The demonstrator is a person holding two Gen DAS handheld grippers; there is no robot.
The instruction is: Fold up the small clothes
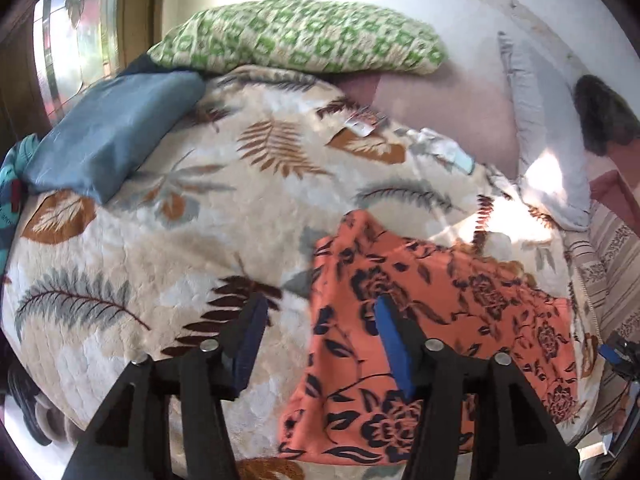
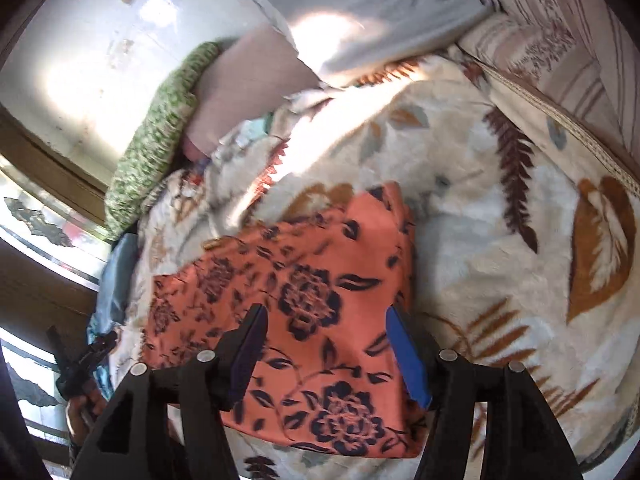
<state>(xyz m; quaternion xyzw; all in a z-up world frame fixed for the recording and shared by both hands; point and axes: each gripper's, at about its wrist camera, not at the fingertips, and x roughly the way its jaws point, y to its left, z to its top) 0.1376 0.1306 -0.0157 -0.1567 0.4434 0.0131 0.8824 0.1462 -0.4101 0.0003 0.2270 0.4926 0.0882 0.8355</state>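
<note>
While the orange flowered cloth (image 1: 432,320) lies flat on the leaf-print blanket (image 1: 160,240), it looks folded at least once into a rough rectangle, though whether more folds remain I cannot judge. Both the left gripper (image 1: 320,320) and the right gripper (image 2: 326,332) have their jaws spread wide and grasp nothing; the left straddles the cloth's left edge, the right hangs over its middle. A green pillow (image 1: 296,36) and blue pillow (image 1: 116,128) lie behind. Layers under the cloth are hidden, and its near edge is cut off by the fingers
</note>
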